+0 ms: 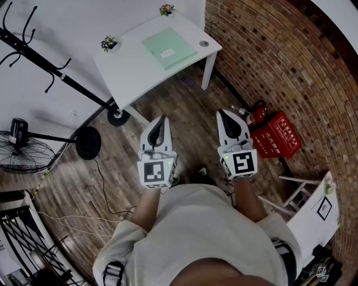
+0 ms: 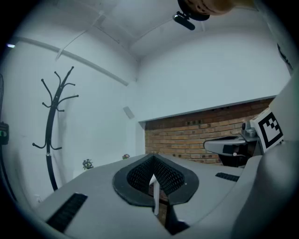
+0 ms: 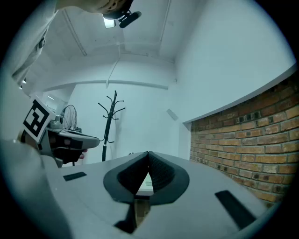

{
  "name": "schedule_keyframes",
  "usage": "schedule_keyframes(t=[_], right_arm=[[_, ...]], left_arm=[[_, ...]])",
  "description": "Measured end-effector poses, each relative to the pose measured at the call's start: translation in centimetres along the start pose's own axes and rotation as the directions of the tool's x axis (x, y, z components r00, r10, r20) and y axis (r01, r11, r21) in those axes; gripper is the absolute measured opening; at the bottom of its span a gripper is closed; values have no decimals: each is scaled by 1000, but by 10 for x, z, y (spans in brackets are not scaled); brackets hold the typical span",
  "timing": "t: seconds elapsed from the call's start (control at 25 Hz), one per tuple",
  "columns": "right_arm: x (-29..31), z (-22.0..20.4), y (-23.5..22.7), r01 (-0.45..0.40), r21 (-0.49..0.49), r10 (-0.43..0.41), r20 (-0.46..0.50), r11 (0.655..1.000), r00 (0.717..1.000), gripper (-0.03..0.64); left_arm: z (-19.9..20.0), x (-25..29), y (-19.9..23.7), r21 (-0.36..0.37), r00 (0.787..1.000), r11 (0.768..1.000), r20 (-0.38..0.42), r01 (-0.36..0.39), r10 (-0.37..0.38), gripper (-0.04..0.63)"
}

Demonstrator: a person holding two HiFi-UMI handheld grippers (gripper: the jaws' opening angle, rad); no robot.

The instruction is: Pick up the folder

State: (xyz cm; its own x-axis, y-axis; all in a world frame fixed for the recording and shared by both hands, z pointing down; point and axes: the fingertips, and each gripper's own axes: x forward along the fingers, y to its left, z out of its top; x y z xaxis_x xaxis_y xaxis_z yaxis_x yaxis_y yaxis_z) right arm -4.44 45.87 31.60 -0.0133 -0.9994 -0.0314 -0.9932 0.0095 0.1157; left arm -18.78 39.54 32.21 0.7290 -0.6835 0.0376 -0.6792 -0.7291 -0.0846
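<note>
A pale green folder [image 1: 168,48] with a white label lies flat on the small white table [image 1: 131,70] at the top of the head view. Both grippers hang well short of the table, over the wooden floor, side by side and pointing level toward it. My left gripper [image 1: 160,121] is shut with nothing between its jaws. My right gripper [image 1: 227,117] is shut and empty too. In the right gripper view a sliver of the table with the folder [image 3: 147,183] shows through the gap above the closed jaws. The left gripper view shows only the table's leg [image 2: 154,193] there.
Two small flower pots [image 1: 109,43] [image 1: 166,9] and a round disc [image 1: 203,43] sit on the table. A black coat stand [image 1: 56,72] and a floor fan [image 1: 22,148] are at the left. A brick wall [image 1: 279,67], a red crate [image 1: 277,136] and a fire extinguisher [image 1: 255,115] are at the right.
</note>
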Motion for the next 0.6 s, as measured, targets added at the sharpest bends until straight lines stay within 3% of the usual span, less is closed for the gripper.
schedule_keyframes(t=[0.4,0.6], right_arm=[[-16,-13,-41,-64,24,64,14,998,998,2],[-22,-20,-59,-116,11,115,26,993,993,54]], left_arm=[[-5,30,-56,14,1000,1000,-5,7,-7,21],[-9,42,-83,-5,1000,1000,-8,-8,8,28]])
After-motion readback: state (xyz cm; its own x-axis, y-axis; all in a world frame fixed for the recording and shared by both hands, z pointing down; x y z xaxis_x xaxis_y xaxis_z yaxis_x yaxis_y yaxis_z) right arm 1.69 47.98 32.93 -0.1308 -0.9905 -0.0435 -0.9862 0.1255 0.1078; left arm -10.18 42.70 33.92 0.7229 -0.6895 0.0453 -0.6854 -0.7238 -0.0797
